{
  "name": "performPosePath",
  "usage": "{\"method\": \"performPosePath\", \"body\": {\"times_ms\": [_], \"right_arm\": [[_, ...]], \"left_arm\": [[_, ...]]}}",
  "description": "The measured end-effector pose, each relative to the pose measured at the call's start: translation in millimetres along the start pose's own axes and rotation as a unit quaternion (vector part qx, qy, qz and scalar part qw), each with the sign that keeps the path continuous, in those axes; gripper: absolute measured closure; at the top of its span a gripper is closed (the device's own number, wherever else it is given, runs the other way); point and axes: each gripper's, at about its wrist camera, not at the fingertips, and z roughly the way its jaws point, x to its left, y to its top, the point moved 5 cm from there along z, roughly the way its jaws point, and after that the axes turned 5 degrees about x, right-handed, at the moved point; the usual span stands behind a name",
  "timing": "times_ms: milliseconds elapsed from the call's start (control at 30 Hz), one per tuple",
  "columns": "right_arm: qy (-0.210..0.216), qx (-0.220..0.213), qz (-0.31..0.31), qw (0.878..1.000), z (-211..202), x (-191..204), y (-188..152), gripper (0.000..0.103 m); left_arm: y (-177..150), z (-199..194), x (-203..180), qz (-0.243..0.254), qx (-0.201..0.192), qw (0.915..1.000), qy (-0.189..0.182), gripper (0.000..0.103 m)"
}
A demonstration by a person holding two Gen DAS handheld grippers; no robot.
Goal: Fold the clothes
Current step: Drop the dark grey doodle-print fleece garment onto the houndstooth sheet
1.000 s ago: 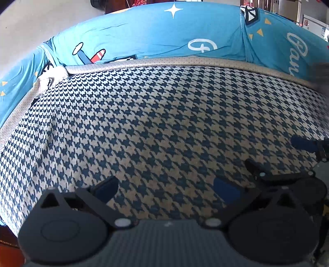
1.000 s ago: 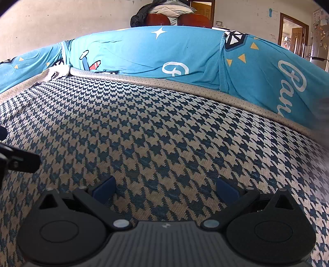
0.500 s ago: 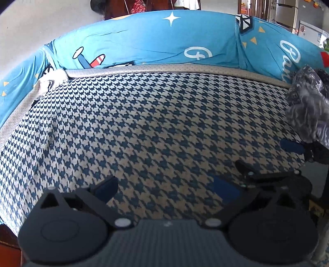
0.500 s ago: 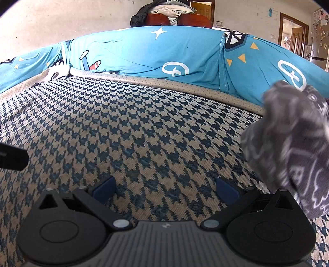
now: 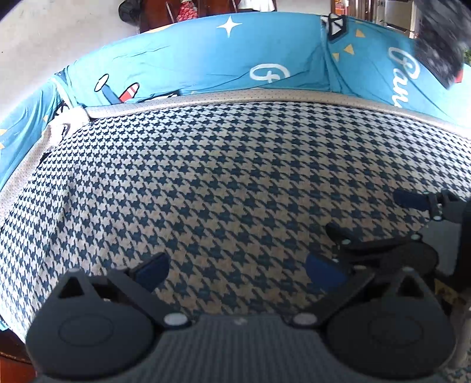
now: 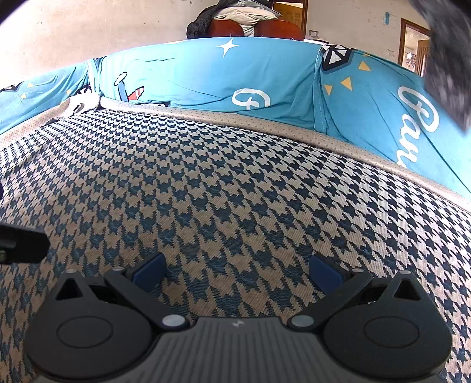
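Both hand-held grippers low over a houndstooth seat cushion (image 5: 223, 182), navy on beige, with nothing between the fingers of either. Left gripper (image 5: 237, 266) spread wide, blue pads (image 5: 151, 266) well apart above the bare weave. Right gripper (image 6: 237, 271) likewise spread wide, its blue fingertips (image 6: 325, 272) set far from each other over the same cushion; seen again from the left wrist camera at the right edge, just beside the left one. Behind the cushion, a beige dotted piping strip (image 6: 265, 125), then a bright blue cartoon-print backrest cover (image 6: 206, 76) with a white star, a small aeroplane and white lettering. A dark grey patterned garment (image 6: 447, 62), heavily blurred, up in the air at the top right corner of both views, in front of the blue cover, clear of the cushion and clear of both grippers; shape and kind of clothing impossible to tell. Pale wall and a dark wooden chair back (image 6: 256, 28) beyond the sofa
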Motion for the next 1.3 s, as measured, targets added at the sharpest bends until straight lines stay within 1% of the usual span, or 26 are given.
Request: {"method": "performPosePath", "body": {"times_ms": [167, 467, 600, 733, 933, 1300], "right_arm": [[0.0, 0.0, 0.0, 1.0, 0, 0, 0, 0.0], [0.0, -0.001, 0.0, 1.0, -1, -1, -3, 0.0], [-0.001, -0.002, 0.0, 1.0, -2, 0, -5, 0.0], [-0.001, -0.002, -0.001, 1.0, -2, 0, -6, 0.0], [-0.001, -0.001, -0.001, 1.0, -2, 0, -3, 0.0], [-0.002, -0.001, -0.001, 1.0, 0, 0, -1, 0.0]], "left_arm": [[-3, -13, 11, 0.018, -0.002, 0.9998, -0.008, 0.0], [-4, -17, 14, 0.028, -0.005, 0.9995, -0.017, 0.0], [-5, -15, 17, 0.023, -0.005, 0.9996, -0.018, 0.0], [-4, -9, 8, 0.018, -0.003, 0.9998, -0.009, 0.0], [-5, -10, 5, 0.021, -0.006, 0.9997, -0.013, 0.0], [-3, -10, 10, 0.01, -0.01, 0.9997, -0.019, 0.0]]}}
